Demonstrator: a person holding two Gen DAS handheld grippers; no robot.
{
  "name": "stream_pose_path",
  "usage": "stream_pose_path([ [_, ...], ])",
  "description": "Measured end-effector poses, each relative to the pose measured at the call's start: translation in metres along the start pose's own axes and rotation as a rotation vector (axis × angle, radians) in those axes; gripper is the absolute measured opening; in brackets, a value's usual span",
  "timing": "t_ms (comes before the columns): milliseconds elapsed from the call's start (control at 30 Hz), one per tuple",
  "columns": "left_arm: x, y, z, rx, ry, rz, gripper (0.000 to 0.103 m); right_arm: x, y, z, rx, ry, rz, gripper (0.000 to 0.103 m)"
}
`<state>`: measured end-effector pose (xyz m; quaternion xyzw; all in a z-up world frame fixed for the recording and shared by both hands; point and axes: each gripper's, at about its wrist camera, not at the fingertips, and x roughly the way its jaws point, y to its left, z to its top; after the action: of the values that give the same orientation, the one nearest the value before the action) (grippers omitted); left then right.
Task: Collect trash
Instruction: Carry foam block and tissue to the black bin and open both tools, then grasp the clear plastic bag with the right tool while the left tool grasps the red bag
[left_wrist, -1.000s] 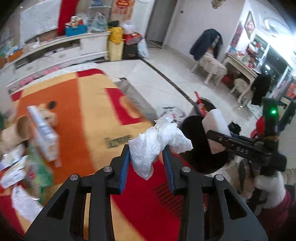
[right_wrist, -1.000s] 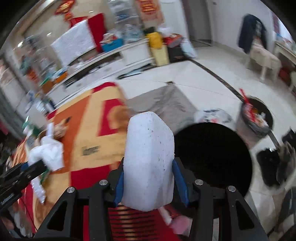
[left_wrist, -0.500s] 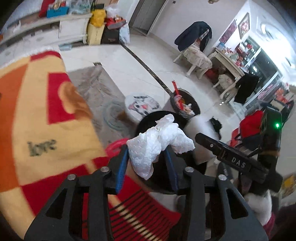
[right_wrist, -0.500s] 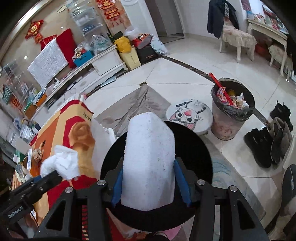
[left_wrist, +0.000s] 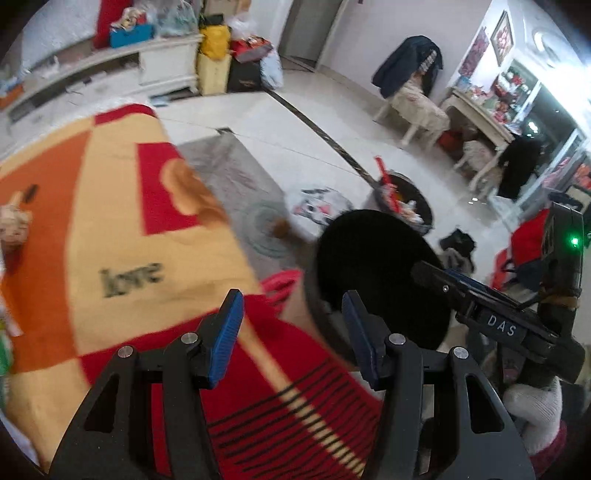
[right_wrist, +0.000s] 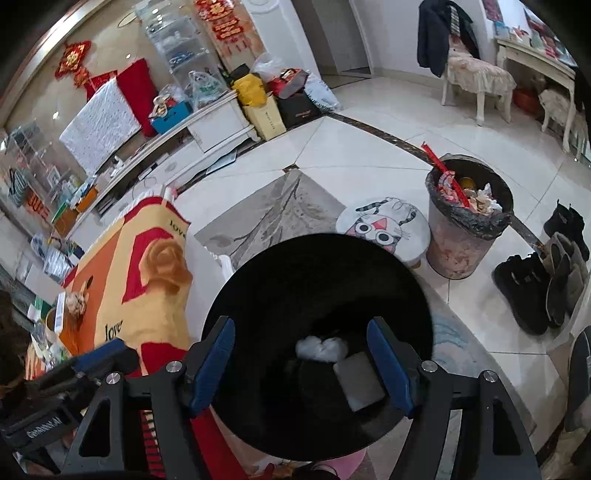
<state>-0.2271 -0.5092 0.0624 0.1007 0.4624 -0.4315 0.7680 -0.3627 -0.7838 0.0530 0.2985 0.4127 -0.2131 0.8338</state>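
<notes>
Left wrist view, far left: clutter at the frame edge, cut off and too blurred to identify. An orange, yellow and red blanket (left_wrist: 122, 229) fills the left half, the word "love" smeared by motion. Lower centre: left gripper (left_wrist: 291, 332), jaws opening, nothing between the blue pads. Right of centre: black bin (left_wrist: 380, 280), its inside pure dark here. Far right: right gripper (left_wrist: 491, 314) seen side-on, its holder's white-gloved hand (left_wrist: 532, 410) partly cut off.

Right wrist view, lower left: the left gripper's tip (right_wrist: 99, 358), mostly hidden. Centre: right gripper (right_wrist: 301, 365), jaws opening, released and empty, poised over the black bin (right_wrist: 258, 295). Down in the bin lie a crumpled white wad (right_wrist: 321, 349) and a pale foam block (right_wrist: 360, 384), dim, touching. Right: a full grey waste bin (right_wrist: 461, 240), then dark boots (right_wrist: 539, 280).
</notes>
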Motion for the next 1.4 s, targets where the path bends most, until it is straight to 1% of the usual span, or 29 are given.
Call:
stream_pose_path([
  [133,-0.008,0.013,-0.009,-0.004,-0.025,0.098,0.054,0.003,0.02,-0.007,-0.046,0.001,-0.005,0.072],
  [267,-0.015,0.028,-0.017,-0.008,-0.036,0.144,0.054,0.001,0.041,-0.012,-0.088,-0.008,0.004,0.072],
  [400,-0.034,0.048,-0.021,-0.02,-0.063,0.204,0.054,0.0,0.065,-0.017,-0.128,-0.005,0.017,0.072],
  [500,-0.045,0.062,-0.026,-0.038,-0.072,0.233,0.054,0.002,0.086,-0.021,-0.152,0.002,0.045,0.072],
  [733,-0.083,0.112,-0.048,-0.088,-0.086,0.308,0.054,0.009,0.142,-0.037,-0.233,0.029,0.125,0.072],
  [933,-0.124,0.168,-0.066,-0.16,-0.107,0.389,0.054,0.024,0.194,-0.054,-0.299,0.085,0.196,0.072],
  [1067,-0.149,0.217,-0.081,-0.221,-0.093,0.43,0.054,0.034,0.23,-0.069,-0.344,0.137,0.253,0.072],
  [1167,-0.17,0.255,-0.089,-0.254,-0.092,0.505,0.054,0.039,0.256,-0.081,-0.364,0.172,0.319,0.072],
  [1233,-0.185,0.287,-0.093,-0.293,-0.105,0.558,0.054,0.041,0.28,-0.092,-0.406,0.196,0.369,0.072],
  [1300,-0.194,0.314,-0.093,-0.337,-0.113,0.579,0.054,0.043,0.305,-0.103,-0.464,0.215,0.414,0.073],
  [1367,-0.201,0.349,-0.093,-0.402,-0.125,0.604,0.054,0.043,0.33,-0.115,-0.519,0.243,0.468,0.077],
  [1400,-0.204,0.364,-0.094,-0.431,-0.136,0.619,0.054,0.043,0.345,-0.122,-0.551,0.263,0.5,0.077],
])
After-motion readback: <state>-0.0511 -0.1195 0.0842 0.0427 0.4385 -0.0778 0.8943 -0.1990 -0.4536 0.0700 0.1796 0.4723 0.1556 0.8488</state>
